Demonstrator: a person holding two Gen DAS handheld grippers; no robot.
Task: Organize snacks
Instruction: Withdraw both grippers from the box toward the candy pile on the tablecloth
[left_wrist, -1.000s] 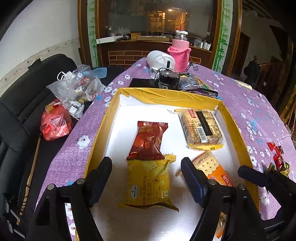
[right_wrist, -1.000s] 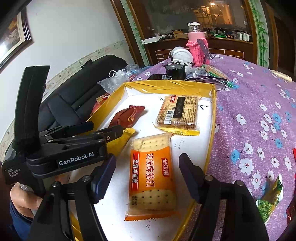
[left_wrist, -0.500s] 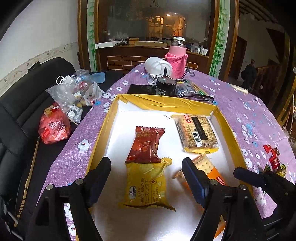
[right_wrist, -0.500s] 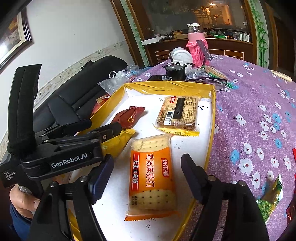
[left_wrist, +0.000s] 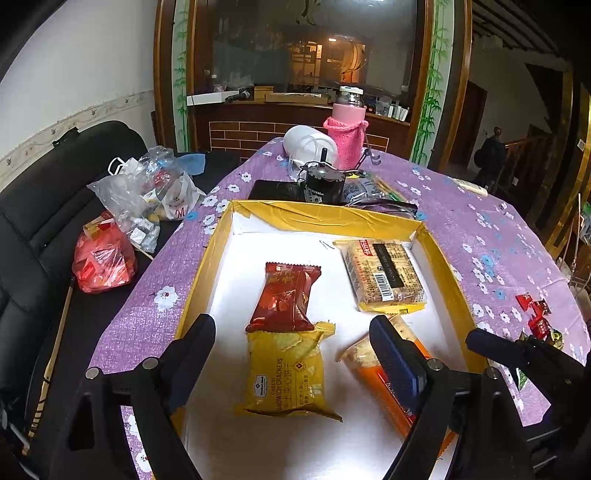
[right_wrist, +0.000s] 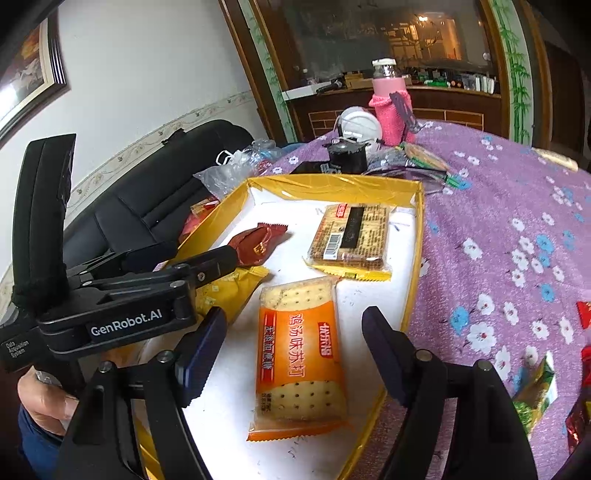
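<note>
Holding four snack packets (left_wrist: 282, 373): yellow-rimmed tray (left_wrist: 448, 264).

One yellow-rimmed tray (left_wrist: 207, 266). Four snack packets inside it: one dark red packet (left_wrist: 284, 297), one yellow cracker packet (left_wrist: 286, 376), one orange cracker packet (right_wrist: 301, 358), one clear-wrapped biscuit pack (left_wrist: 384, 275). One pink-sleeved bottle (left_wrist: 347, 129). One white helmet (left_wrist: 306, 142). Two plastic bags (left_wrist: 136, 199) on the black seat, one clear, one red (left_wrist: 101, 260). A few loose wrapped sweets (left_wrist: 533, 312) on the cloth, count unclear.
</note>
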